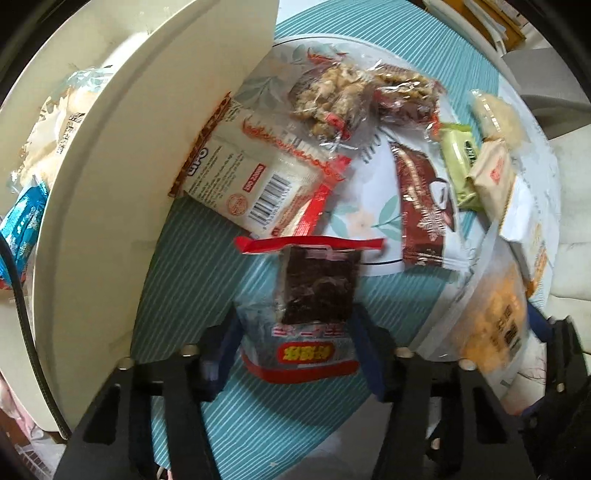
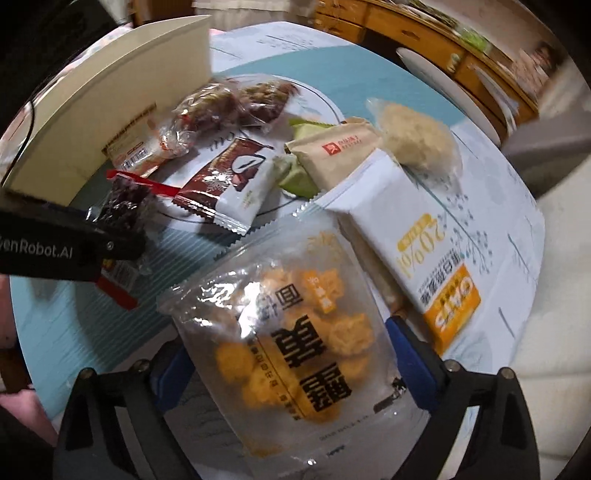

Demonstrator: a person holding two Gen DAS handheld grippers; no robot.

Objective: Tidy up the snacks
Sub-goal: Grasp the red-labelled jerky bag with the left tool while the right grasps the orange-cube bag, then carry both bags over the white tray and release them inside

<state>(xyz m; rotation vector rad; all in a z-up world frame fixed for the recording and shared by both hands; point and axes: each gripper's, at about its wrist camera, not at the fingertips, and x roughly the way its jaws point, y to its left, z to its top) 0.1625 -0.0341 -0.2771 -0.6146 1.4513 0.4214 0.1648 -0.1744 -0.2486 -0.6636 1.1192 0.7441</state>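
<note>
My left gripper (image 1: 295,325) is shut on a red-trimmed packet of dark snack (image 1: 314,295) and holds it above the striped teal mat (image 1: 258,424). The packet also shows in the right wrist view (image 2: 123,206), at the left gripper's tip. My right gripper (image 2: 291,354) is shut on a clear bag of yellow puffs (image 2: 295,354), which also appears at the right edge of the left wrist view (image 1: 495,325). Several other snack packets lie on the table, among them a brown and white bar (image 2: 229,181) and a white and orange oats pack (image 2: 406,236).
A cream box (image 1: 122,177) stands at the left with snacks inside (image 1: 48,136); its wall shows in the right wrist view (image 2: 110,110). A nut-cluster packet (image 1: 332,96), a green packet (image 1: 461,162) and a white barcode pack (image 1: 255,177) lie beside it. Wooden furniture (image 2: 424,33) stands behind.
</note>
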